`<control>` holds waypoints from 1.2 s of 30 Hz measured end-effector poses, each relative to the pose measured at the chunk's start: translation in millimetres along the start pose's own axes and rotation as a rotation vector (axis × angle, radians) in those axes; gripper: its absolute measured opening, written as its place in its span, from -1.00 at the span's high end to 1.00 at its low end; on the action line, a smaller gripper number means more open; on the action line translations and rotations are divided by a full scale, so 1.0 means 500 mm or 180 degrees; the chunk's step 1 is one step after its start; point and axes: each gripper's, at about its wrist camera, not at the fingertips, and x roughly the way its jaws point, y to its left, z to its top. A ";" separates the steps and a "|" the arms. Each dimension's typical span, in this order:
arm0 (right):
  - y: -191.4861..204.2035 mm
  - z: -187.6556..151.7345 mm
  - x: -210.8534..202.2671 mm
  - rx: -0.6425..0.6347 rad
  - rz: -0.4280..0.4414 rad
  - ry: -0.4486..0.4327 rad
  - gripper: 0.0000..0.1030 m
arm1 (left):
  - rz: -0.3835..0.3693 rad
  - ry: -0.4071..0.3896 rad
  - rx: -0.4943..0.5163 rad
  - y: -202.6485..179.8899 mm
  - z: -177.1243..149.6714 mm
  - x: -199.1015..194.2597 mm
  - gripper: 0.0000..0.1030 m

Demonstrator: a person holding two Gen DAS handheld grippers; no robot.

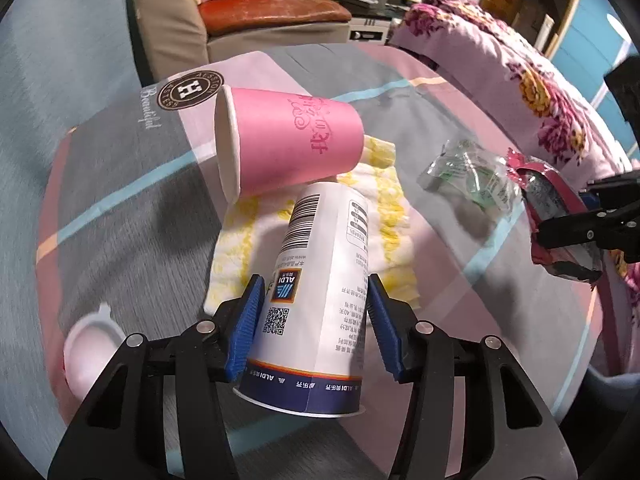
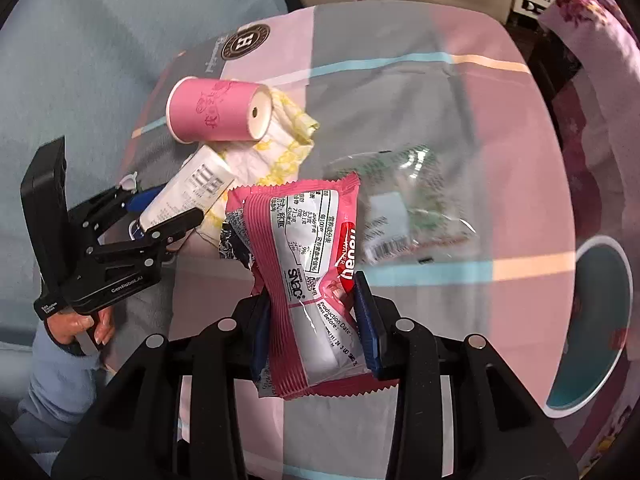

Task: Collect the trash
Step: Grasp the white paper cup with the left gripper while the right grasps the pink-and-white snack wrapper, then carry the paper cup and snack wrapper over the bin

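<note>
My left gripper (image 1: 314, 300) is shut on a white ALDI yogurt cup (image 1: 320, 280), held with its mouth toward the camera; it also shows in the right wrist view (image 2: 188, 192). My right gripper (image 2: 310, 296) is shut on a pink snack wrapper (image 2: 308, 272), seen at the right edge of the left wrist view (image 1: 556, 208). A pink paper cup (image 1: 288, 140) (image 2: 218, 110) lies on its side on a crumpled white-and-yellow tissue (image 1: 380, 216) (image 2: 280, 152). A clear plastic wrapper (image 1: 472, 176) (image 2: 404, 208) lies on the bedsheet.
A small white lid or cup (image 1: 90, 350) lies at the left on the patchwork sheet (image 1: 460, 100). A teal-and-white bin (image 2: 592, 328) stands at the right. A floral quilt (image 1: 520, 72) lies along the right; an armchair (image 1: 248, 20) stands behind.
</note>
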 end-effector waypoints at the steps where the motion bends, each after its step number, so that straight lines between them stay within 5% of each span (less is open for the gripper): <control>1: -0.006 -0.005 -0.007 0.0020 0.0003 -0.0024 0.32 | 0.0007 -0.0014 -0.0035 -0.003 -0.002 -0.005 -0.03; 20: -0.147 -0.117 -0.132 0.0454 0.0075 -0.0570 0.32 | -0.0126 -0.0266 0.0150 -0.234 0.017 -0.092 -0.03; 36: -0.332 -0.224 -0.261 0.0930 -0.0142 -0.1107 0.32 | -0.0436 -0.0281 0.0602 -0.489 0.092 -0.066 -0.03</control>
